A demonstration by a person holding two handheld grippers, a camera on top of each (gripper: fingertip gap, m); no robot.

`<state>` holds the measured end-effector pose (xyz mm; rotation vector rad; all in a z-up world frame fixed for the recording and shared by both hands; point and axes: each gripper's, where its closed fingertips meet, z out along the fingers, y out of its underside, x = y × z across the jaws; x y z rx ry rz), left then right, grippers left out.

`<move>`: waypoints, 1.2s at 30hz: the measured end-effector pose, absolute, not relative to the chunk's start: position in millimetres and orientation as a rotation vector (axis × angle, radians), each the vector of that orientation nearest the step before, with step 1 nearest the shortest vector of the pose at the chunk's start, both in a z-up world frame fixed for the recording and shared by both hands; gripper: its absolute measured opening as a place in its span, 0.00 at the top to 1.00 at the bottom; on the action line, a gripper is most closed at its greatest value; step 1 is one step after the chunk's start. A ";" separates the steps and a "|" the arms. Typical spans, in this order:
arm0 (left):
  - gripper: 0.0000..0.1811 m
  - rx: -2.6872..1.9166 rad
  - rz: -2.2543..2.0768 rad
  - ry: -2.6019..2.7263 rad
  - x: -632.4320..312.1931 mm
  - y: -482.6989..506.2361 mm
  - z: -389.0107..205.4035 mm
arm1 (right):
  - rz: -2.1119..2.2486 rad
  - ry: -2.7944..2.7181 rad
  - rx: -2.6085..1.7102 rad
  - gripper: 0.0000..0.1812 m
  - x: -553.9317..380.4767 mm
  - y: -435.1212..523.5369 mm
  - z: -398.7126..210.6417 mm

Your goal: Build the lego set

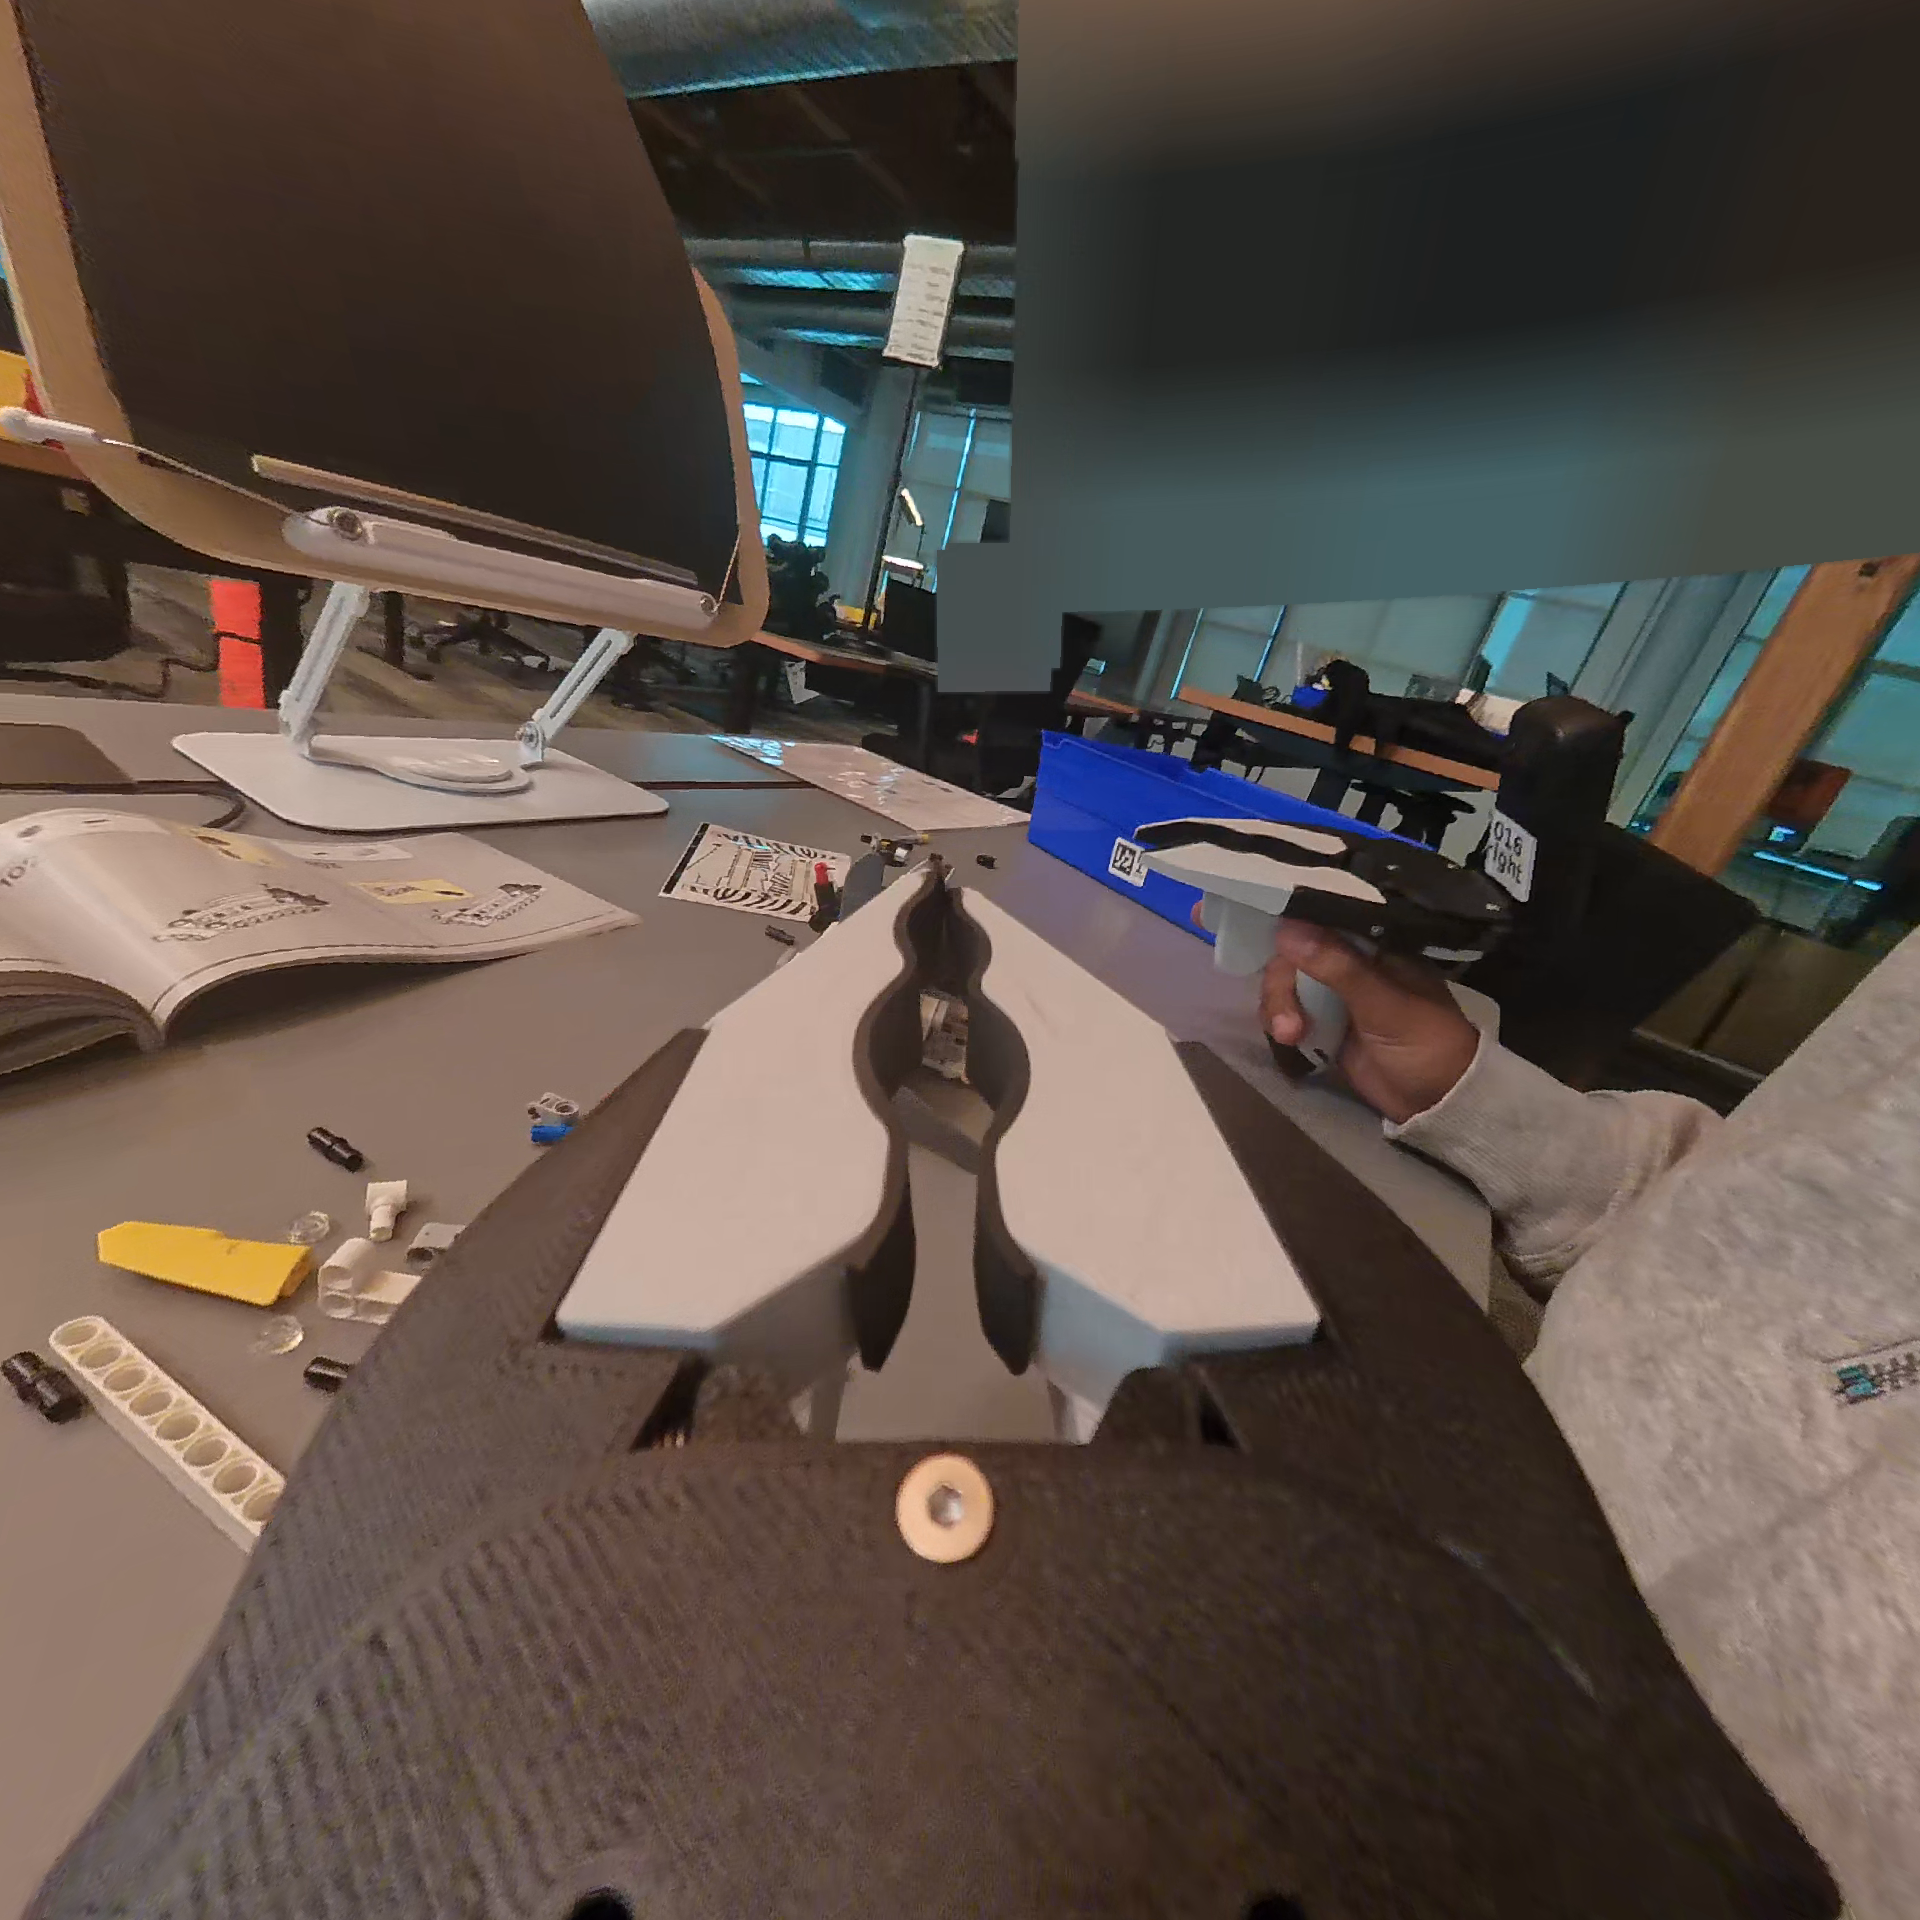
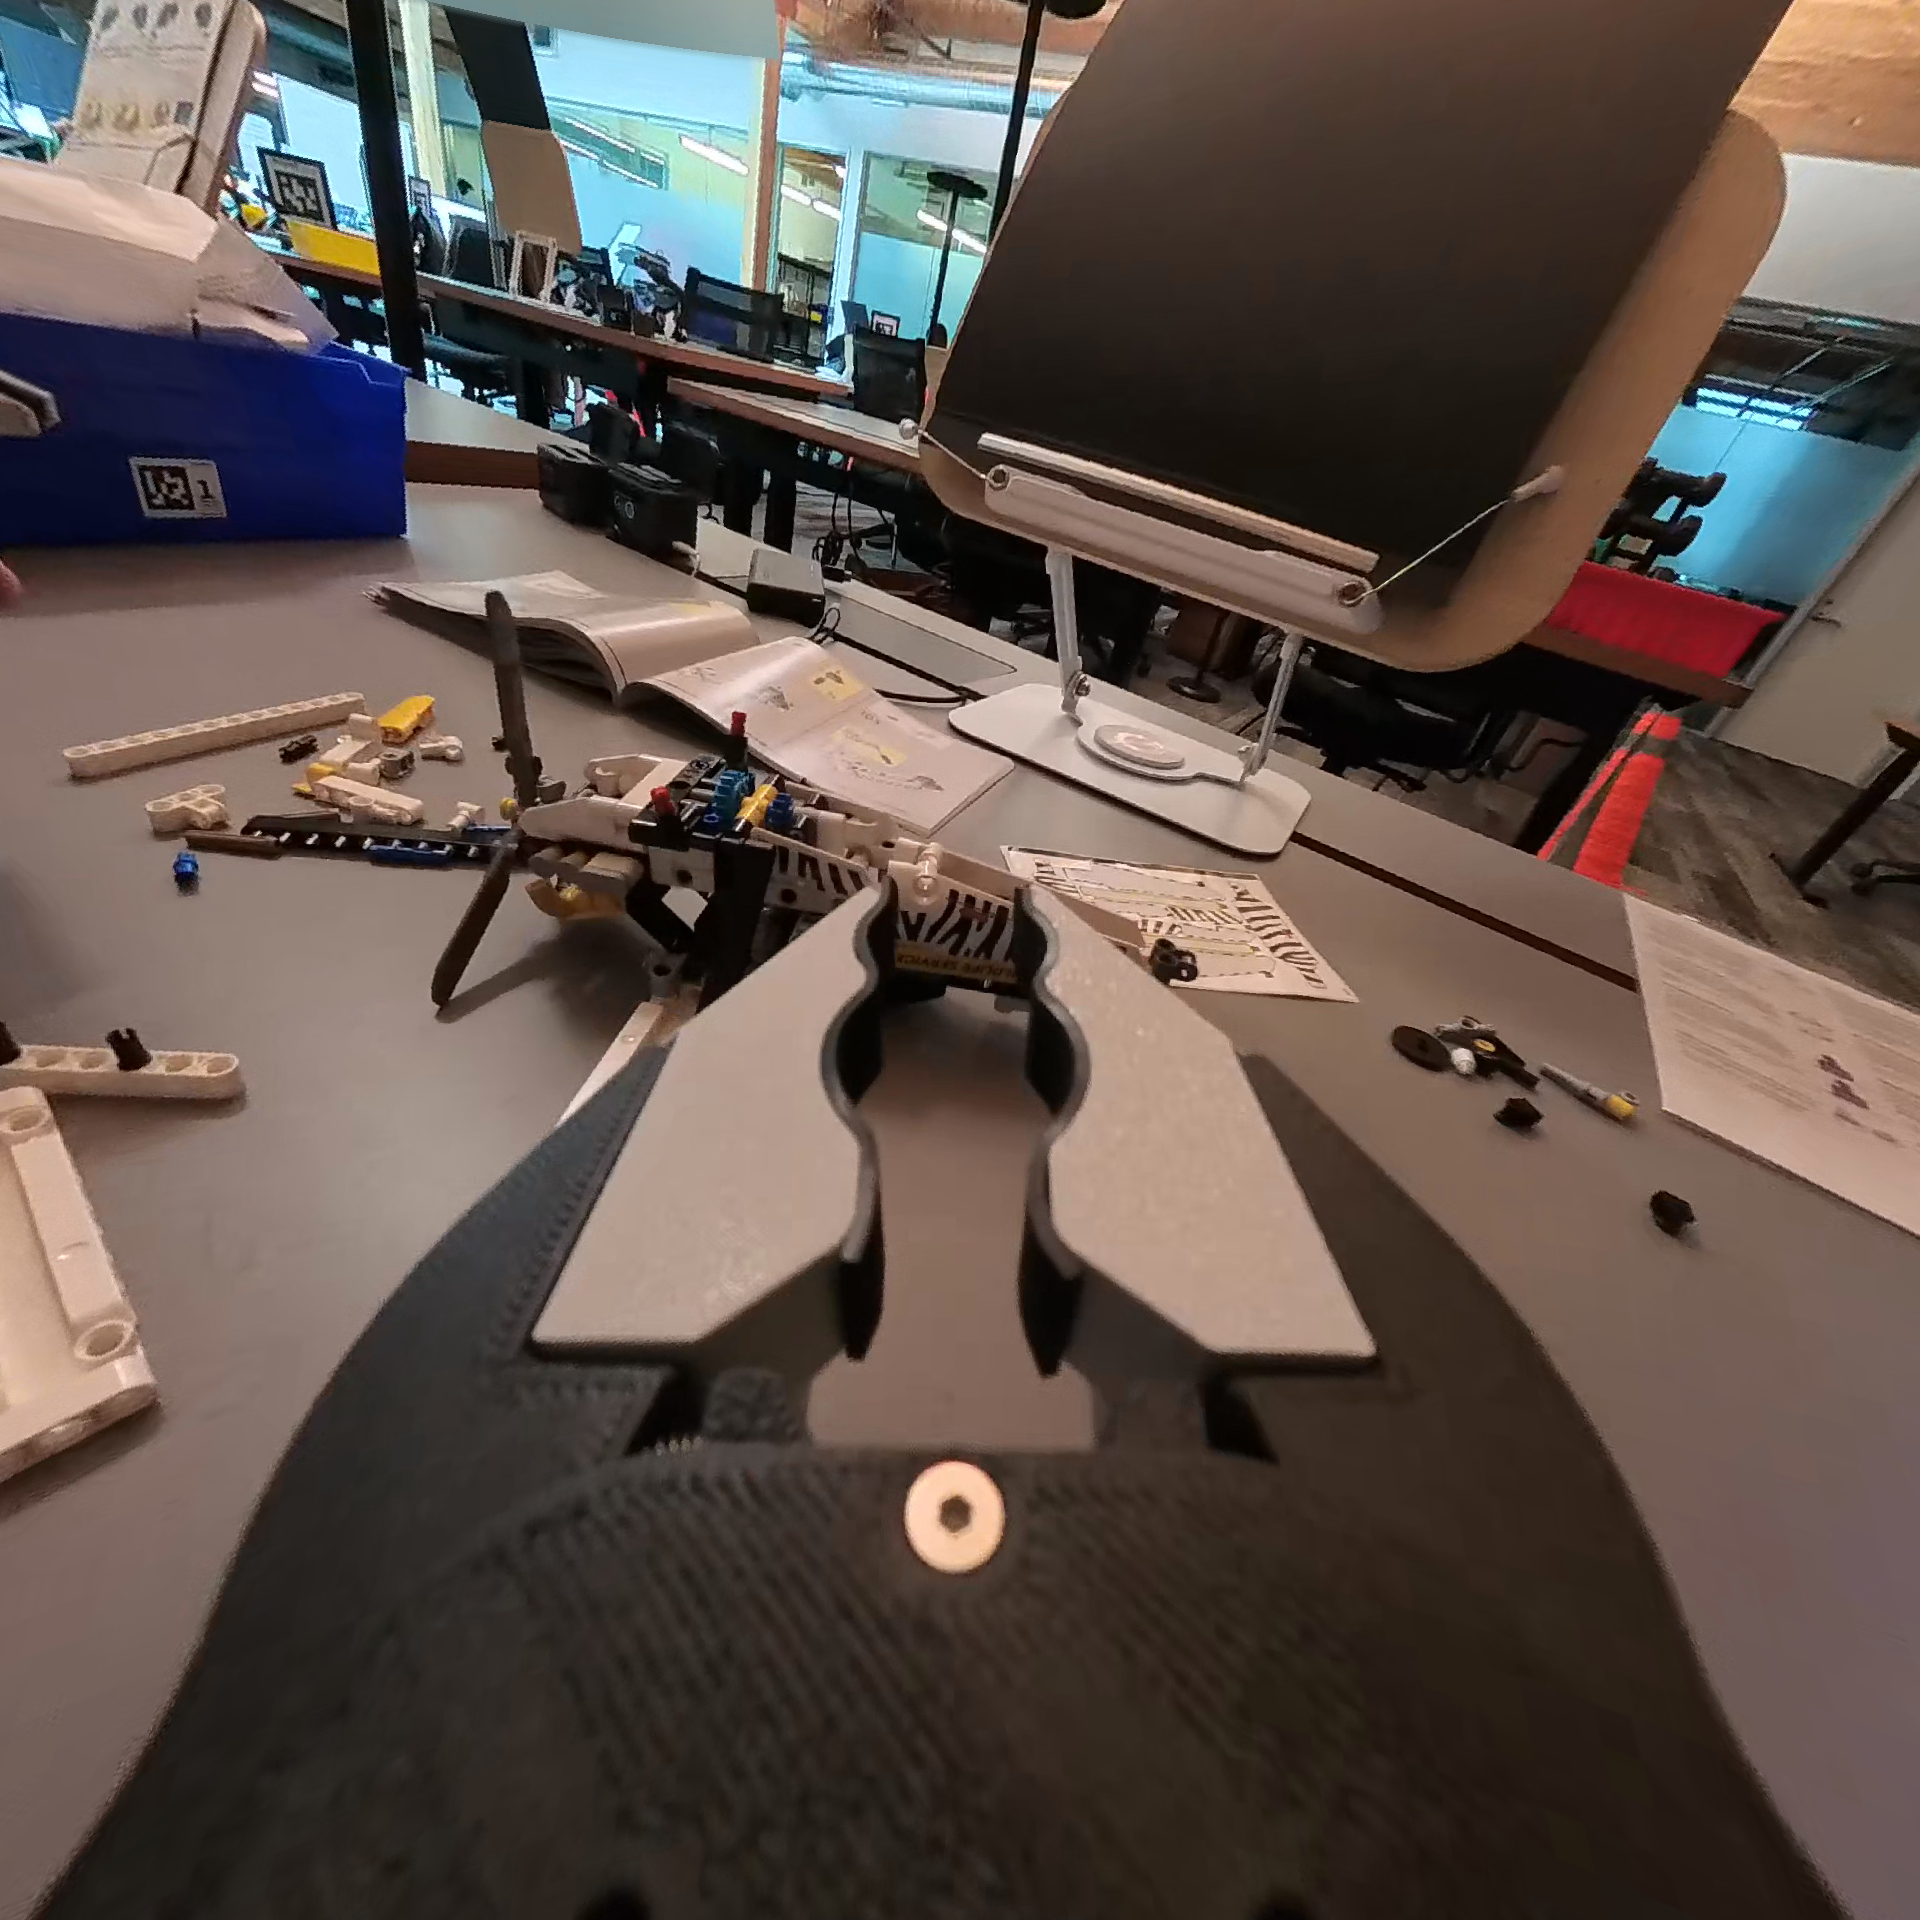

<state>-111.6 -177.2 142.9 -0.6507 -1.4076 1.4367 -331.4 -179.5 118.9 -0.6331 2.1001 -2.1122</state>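
The half-built lego aircraft (image 2: 707, 842), white with zebra stripes and a black propeller, stands on the grey table (image 2: 312, 1195). My right gripper (image 2: 956, 925) is open, its tips on either side of the striped tail; I cannot tell whether they touch it. It also shows in the left wrist view (image 1: 1148, 842), held by a hand. My left gripper (image 1: 940, 883) is shut, raised above the table. A striped bit of the model (image 1: 945, 1023) shows through the gap between its fingers; the rest is hidden. One of its fingertips (image 2: 26, 410) shows at the right wrist view's left edge.
Loose parts (image 2: 343, 769) lie left of the model, with a long white beam (image 1: 156, 1403) and a yellow wedge (image 1: 197, 1262). Small parts (image 2: 1475, 1055) lie to the right. An open instruction book (image 2: 727, 675), sticker sheet (image 2: 1195, 925), tablet stand (image 2: 1132, 758) and blue bin (image 2: 208, 436) ring the area. Some 25 centimeters of space lies between my two pairs of fingers. From my right tips it is roughly 10 centimeters to the half-built lego aircraft (image 2: 707, 842); from my left, 15 centimeters.
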 end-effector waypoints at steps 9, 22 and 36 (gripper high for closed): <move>1.00 -0.634 1.409 -1.440 -113.6 -182.6 139.5 | -2.122 2.084 -0.614 0.90 -333.9 -180.2 120.9; 1.00 -0.450 1.336 -1.820 -102.2 -220.1 104.4 | -2.143 2.089 -0.611 0.91 -336.0 -181.6 121.8; 1.00 -0.266 1.328 -2.294 -71.4 -248.9 61.5 | -2.367 2.288 -0.480 1.00 -359.2 -195.2 123.7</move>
